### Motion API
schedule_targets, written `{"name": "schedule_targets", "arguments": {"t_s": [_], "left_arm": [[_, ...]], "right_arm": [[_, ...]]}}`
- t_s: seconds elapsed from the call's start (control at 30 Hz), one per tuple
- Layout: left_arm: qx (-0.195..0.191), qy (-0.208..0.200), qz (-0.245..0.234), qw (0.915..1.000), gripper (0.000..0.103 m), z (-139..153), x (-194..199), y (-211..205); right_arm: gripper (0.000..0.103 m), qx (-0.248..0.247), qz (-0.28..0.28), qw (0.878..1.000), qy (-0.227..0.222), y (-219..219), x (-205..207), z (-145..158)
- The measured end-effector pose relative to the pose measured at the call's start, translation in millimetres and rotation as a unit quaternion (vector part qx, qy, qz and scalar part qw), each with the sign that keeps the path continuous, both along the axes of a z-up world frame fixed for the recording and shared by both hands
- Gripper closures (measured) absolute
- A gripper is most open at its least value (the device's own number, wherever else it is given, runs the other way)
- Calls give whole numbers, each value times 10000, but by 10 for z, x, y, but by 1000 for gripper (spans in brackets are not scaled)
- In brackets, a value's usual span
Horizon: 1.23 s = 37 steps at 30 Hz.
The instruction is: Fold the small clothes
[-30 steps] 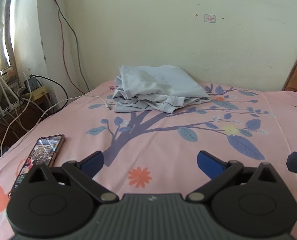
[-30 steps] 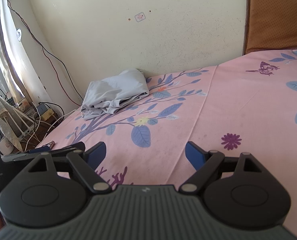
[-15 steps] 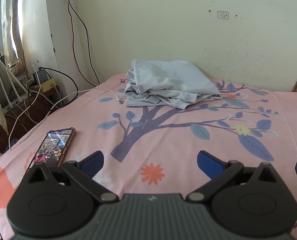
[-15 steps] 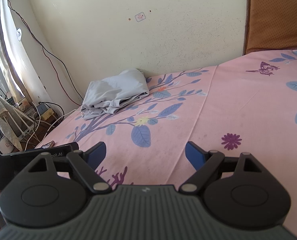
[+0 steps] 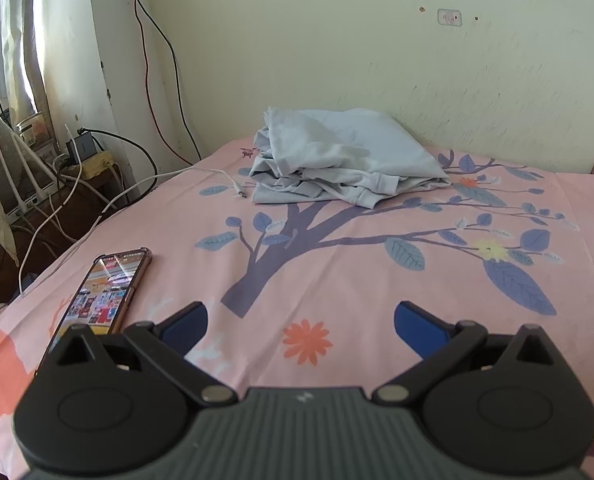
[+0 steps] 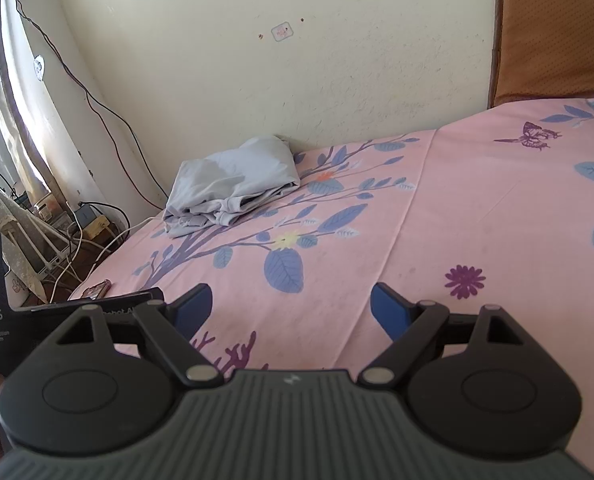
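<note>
Fingers (image 5: 185, 322) of the left gripper (image 5: 301, 320) are standing wide apart at the bottom of the left wrist view, holding nothing and hovering over the pink sheet (image 5: 337, 272). Those of the right gripper (image 6: 291, 306) are spread just as wide at the bottom of the right wrist view, with its blue pads (image 6: 389, 312) gripping nothing and whether they are touching the sheet cannot be told.

One pile of pale blue clothes (image 5: 337, 160) is lying at upper centre of the left view, at the far edge of the bed by the wall (image 5: 377, 60), well apart from both grippers. In the right view the same pile (image 6: 233, 184) is sitting left of centre, also by the wall. How many garments are making up the pile cannot be told.

One phone (image 5: 105, 292) is lying face up with its screen lit at lower left of the left view, just beside the left finger. One white cable (image 5: 137, 192) is trailing across the sheet's left edge, its end lying near the clothes. One brown headboard (image 6: 549, 40) is showing at upper right of the right view. Several dark wires (image 5: 153, 60) are hanging down the wall at upper left.
</note>
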State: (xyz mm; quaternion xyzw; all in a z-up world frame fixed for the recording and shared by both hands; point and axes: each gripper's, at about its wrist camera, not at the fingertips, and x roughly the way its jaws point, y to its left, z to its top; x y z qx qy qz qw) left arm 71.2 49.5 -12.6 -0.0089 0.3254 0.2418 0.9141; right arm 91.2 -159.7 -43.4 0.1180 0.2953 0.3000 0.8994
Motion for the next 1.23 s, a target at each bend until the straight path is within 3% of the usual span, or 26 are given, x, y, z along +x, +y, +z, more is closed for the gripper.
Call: {"name": "schedule_targets", "arguments": {"t_s": [1.0, 1.23], "left_arm": [[-424, 191, -218, 9987, 0, 31, 7, -97], [-505, 39, -343, 9981, 0, 68, -29, -107]], "right_arm": [[15, -12, 8, 10000, -1, 2, -5, 4], [14, -12, 11, 10000, 0, 2, -3, 4]]}}
